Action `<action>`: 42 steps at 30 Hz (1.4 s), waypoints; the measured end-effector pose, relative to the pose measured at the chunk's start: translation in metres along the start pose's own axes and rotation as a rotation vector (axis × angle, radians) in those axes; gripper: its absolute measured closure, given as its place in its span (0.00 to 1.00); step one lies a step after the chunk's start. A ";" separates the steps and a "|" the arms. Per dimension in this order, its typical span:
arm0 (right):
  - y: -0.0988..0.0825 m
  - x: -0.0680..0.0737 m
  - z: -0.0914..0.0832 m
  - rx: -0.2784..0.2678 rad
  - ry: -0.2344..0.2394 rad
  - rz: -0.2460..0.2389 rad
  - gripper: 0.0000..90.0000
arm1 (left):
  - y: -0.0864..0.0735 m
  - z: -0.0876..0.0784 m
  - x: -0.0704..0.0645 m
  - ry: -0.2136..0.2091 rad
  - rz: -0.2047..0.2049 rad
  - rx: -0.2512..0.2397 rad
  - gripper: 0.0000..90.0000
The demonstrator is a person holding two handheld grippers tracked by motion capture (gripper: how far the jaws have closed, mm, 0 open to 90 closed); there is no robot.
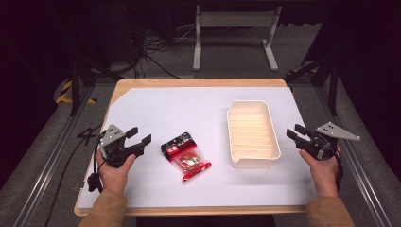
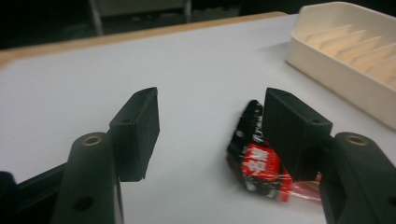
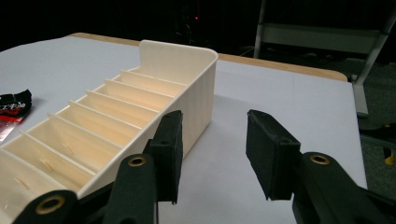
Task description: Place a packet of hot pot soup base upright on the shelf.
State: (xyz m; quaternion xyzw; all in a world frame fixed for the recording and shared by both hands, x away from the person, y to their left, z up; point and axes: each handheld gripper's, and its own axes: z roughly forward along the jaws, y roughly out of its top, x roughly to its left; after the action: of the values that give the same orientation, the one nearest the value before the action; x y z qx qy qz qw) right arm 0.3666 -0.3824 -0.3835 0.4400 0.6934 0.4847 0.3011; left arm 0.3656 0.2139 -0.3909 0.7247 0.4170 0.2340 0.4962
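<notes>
- Left gripper point(image 1: 140, 135) held in the left hand point(image 1: 115, 171) at about 8 o'clock on the table, jaws spread apart with nothing between them, aimed toward 2 o'clock.
- In the left gripper view, left gripper point(image 2: 210, 126) low over the white sheet point(image 2: 196, 70), jaws wide; snack packet point(image 2: 261, 163) lying flat just beyond, partly hidden behind the jaw at 3 o'clock.
- Right gripper point(image 1: 294, 133) held in the right hand point(image 1: 325, 172) at about 4 o'clock on the table, jaws parted and empty, pointing toward 10 o'clock, grey three-cornered plate on top.
- In the right gripper view, right gripper point(image 3: 214, 149) just beside the long outer wall of the cream tray point(image 3: 196, 88); cannot tell whether the 9 o'clock jaw touches the wall.
- Snack packet point(image 1: 185, 156), black and red with a clear section, flat on the white sheet point(image 1: 179, 109) near the middle, slightly toward 6 o'clock, near the left gripper, apart from it.
- Cream tray point(image 1: 272, 130) at about 3 o'clock on the sheet, long axis running 12 to 6, split by thin cross ribs into narrow slots, all slots bare; packet corner point(image 3: 13, 112) seen past it at 9 o'clock in the right gripper view.
- Wooden table edge point(image 1: 198, 82) showing at 12 o'clock beyond the sheet.
</notes>
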 end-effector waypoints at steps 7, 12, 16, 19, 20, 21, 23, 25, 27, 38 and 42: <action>0.015 0.009 -0.009 -0.048 -0.008 -0.036 0.60 | 0.001 0.001 0.005 -0.034 -0.025 0.045 0.38; 0.021 0.017 -0.009 -0.052 0.003 -0.058 0.59 | 0.004 0.006 0.005 -0.071 -0.045 0.088 0.36; 0.025 0.025 -0.009 -0.031 -0.001 -0.083 0.59 | 0.010 0.012 0.007 -0.170 -0.112 0.113 0.36; 0.026 0.025 -0.009 -0.005 0.026 -0.035 0.59 | 0.010 0.017 0.005 -0.212 -0.130 0.130 0.36; 0.026 0.025 -0.010 -0.002 0.031 -0.026 0.60 | 0.010 0.020 0.004 -0.216 -0.127 0.148 0.36; 0.026 0.025 -0.010 0.003 0.034 -0.020 0.60 | 0.009 0.025 0.001 -0.212 -0.126 0.183 0.36; 0.026 0.024 -0.010 0.008 0.042 -0.003 0.60 | 0.007 0.034 -0.003 -0.172 -0.107 0.232 0.37; 0.026 0.024 -0.010 0.011 0.046 0.008 0.58 | 0.006 0.040 -0.007 -0.117 -0.087 0.257 0.39; 0.026 0.024 -0.010 0.017 0.043 0.003 0.57 | 0.006 0.047 -0.011 -0.100 -0.066 0.275 0.40; 0.025 0.030 -0.007 0.051 0.027 -0.022 0.54 | -0.007 0.076 -0.007 -0.176 -0.161 0.368 0.41; 0.023 0.030 -0.007 0.060 0.036 -0.025 0.54 | -0.012 0.083 -0.004 -0.172 -0.172 0.415 0.43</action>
State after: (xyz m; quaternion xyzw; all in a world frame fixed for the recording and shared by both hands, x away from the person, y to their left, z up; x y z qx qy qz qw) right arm 0.3552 -0.3545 -0.3591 0.4313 0.7183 0.4677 0.2815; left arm 0.4213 0.1685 -0.4346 0.7903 0.4725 0.0377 0.3883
